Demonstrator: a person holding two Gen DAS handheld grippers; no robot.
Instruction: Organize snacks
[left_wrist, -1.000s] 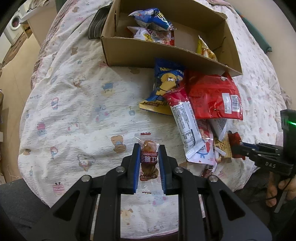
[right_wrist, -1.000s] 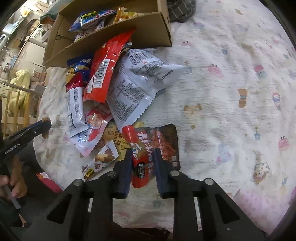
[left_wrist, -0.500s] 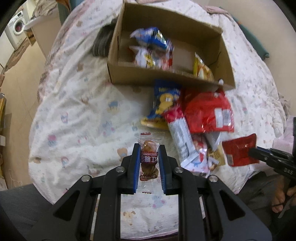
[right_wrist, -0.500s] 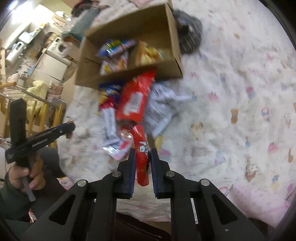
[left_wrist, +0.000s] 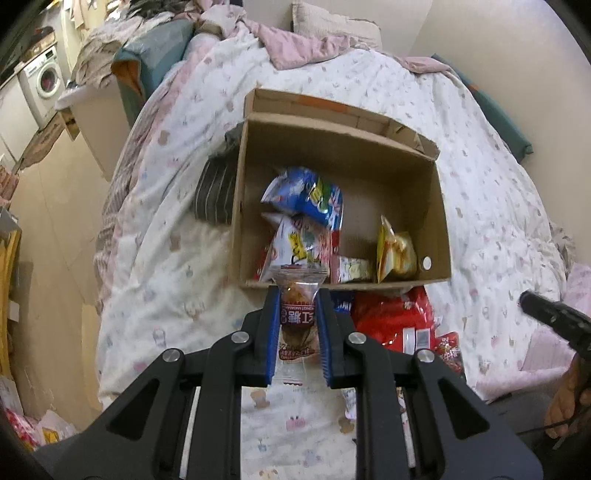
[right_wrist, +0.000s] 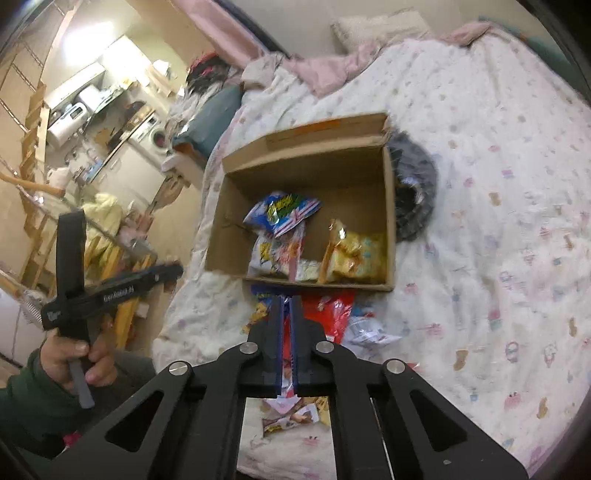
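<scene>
My left gripper (left_wrist: 298, 295) is shut on a clear packet (left_wrist: 298, 275) holding a brown snack with a red label. It hangs just before the near wall of the open cardboard box (left_wrist: 439, 221). In the box lie a blue bag (left_wrist: 310, 195), a white bag (left_wrist: 295, 247) and a yellow bag (left_wrist: 395, 251). My right gripper (right_wrist: 287, 301) is high above the loose snack pile (right_wrist: 332, 314), close to the box's near wall (right_wrist: 388, 221). Its jaws are closing and pinch a thin red packet (right_wrist: 286, 332), seen edge-on.
A dark striped cloth (left_wrist: 214, 195) lies against the box's side. The box stands on a bed with a printed quilt (left_wrist: 166, 258); the floor (left_wrist: 55, 221) drops away to the left. A hand (right_wrist: 74, 354) in a green sleeve holds the left gripper's handle.
Both grippers have risen with their packets and now look down into the box. The right jaws have narrowed on the red packet, which has turned edge-on.
</scene>
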